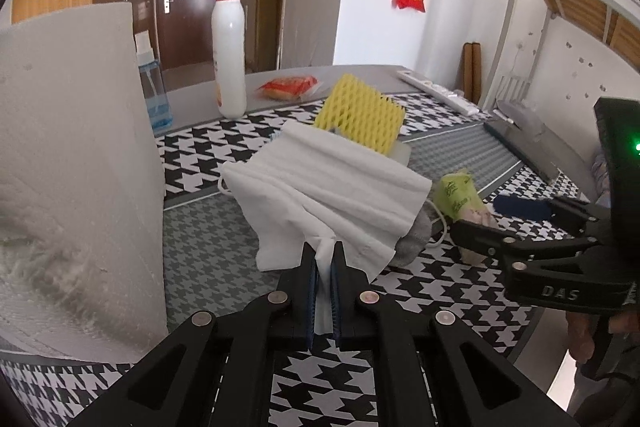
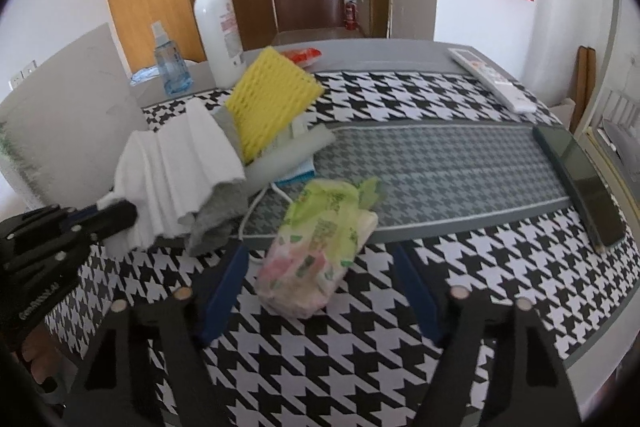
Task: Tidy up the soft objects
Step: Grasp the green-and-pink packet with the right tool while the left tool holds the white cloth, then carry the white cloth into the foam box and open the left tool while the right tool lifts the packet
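My left gripper [image 1: 324, 251] is shut on the near edge of a white pleated mask [image 1: 320, 187], lifting it over a grey sock [image 1: 416, 235]. From the right wrist view the left gripper [image 2: 120, 213] comes in from the left, pinching the mask [image 2: 180, 163]. A yellow foam net [image 2: 268, 99] leans on a white foam block [image 2: 292, 155] behind it. A green and pink tissue pack [image 2: 316, 251] lies on the houndstooth cloth [image 2: 480, 267]. My right gripper [image 2: 320, 287] is open around the pack, with a gap at each pad.
A big white paper roll [image 1: 72, 147] stands close on the left. Behind are a pump bottle [image 2: 218, 27], a spray bottle [image 2: 170, 63] and a red packet [image 1: 288, 87]. A remote [image 2: 492, 79] and a dark phone [image 2: 580, 179] lie at the right.
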`<state>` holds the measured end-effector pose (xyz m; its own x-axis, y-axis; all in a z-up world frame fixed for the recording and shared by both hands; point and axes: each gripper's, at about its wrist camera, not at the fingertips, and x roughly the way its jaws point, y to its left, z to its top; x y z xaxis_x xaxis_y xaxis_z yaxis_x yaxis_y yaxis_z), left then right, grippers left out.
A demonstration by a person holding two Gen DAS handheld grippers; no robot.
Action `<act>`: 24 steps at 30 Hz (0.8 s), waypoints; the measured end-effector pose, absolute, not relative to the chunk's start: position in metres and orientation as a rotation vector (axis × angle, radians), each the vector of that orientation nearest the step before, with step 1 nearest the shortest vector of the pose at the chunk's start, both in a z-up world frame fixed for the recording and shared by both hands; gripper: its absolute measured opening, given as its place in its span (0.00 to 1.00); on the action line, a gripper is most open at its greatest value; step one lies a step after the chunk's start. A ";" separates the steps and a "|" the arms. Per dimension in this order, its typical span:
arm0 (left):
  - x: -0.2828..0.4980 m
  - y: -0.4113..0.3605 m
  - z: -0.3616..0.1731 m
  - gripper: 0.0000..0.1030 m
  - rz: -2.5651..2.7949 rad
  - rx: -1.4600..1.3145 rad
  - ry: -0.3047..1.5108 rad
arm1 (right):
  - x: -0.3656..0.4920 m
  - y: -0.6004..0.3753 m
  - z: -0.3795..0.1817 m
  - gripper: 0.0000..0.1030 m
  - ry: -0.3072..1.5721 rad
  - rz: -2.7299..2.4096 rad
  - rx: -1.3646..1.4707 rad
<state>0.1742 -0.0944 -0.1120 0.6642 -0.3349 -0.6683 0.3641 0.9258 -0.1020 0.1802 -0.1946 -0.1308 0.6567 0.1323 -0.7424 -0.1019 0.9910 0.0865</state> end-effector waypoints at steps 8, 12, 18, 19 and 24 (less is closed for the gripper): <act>0.170 -0.093 -0.107 0.05 -0.419 0.019 0.725 | 0.184 -0.202 -0.138 0.38 0.869 0.114 0.061; 0.167 -0.093 -0.102 0.05 -0.423 0.013 0.706 | 0.180 -0.207 -0.133 0.35 0.852 0.117 0.084; 0.160 -0.093 -0.093 0.05 -0.450 0.021 0.659 | 0.167 -0.207 -0.121 0.35 0.808 0.124 0.088; 0.159 -0.092 -0.092 0.05 -0.451 0.018 0.656 | 0.165 -0.207 -0.119 0.35 0.801 0.124 0.088; 0.151 -0.088 -0.083 0.05 -0.446 0.015 0.634 | 0.154 -0.208 -0.107 0.35 0.762 0.130 0.094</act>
<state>0.1513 -0.0884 -0.0831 0.7146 -0.3978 -0.5754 0.4071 0.9054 -0.1204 0.1540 -0.2080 -0.1073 0.7157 0.1513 -0.6818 -0.0833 0.9878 0.1318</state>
